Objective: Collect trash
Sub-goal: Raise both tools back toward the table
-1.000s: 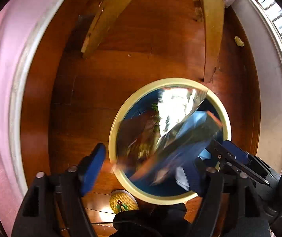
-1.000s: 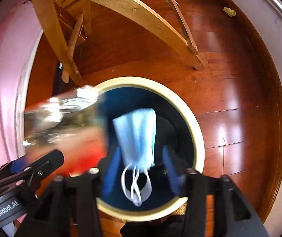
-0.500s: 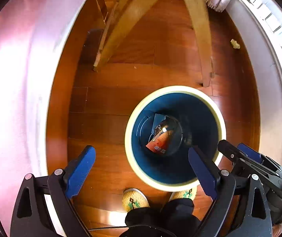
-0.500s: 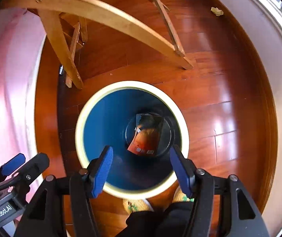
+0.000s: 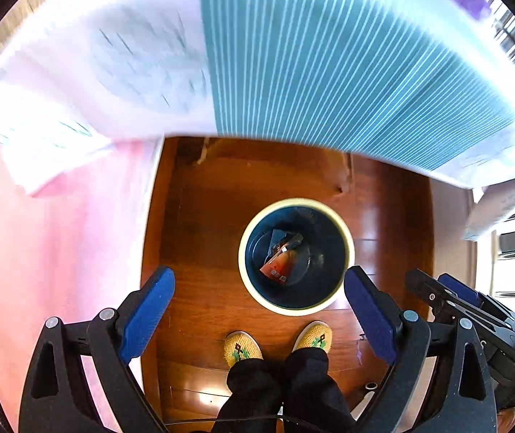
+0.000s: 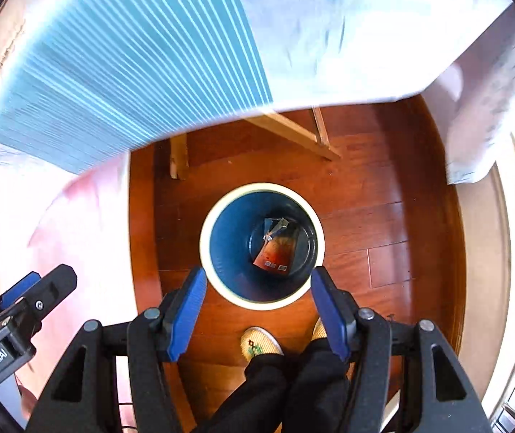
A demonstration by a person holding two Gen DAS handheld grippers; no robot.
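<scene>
A round blue bin with a cream rim [image 5: 344,231] [image 6: 208,231] stands on the wooden floor below both grippers. A red and silver snack wrapper [image 5: 282,257] [image 6: 275,249] lies at its bottom. My left gripper [image 5: 259,310] is open and empty, high above the bin. My right gripper [image 6: 257,305] is open and empty too, also high above the bin. The right gripper shows at the right edge of the left wrist view [image 5: 467,303], and the left gripper at the left edge of the right wrist view [image 6: 22,299].
A table with a white cloth and a teal striped mat [image 5: 329,54] [image 6: 131,54] fills the top of both views. Wooden legs [image 6: 293,130] stand under it. A pink cloth [image 5: 40,234] hangs at the left. The person's slippered feet [image 5: 279,342] stand beside the bin.
Both grippers let go of their trash, the wrapper and a face mask, over the bin, then rose well above it. The table top has come into view.
</scene>
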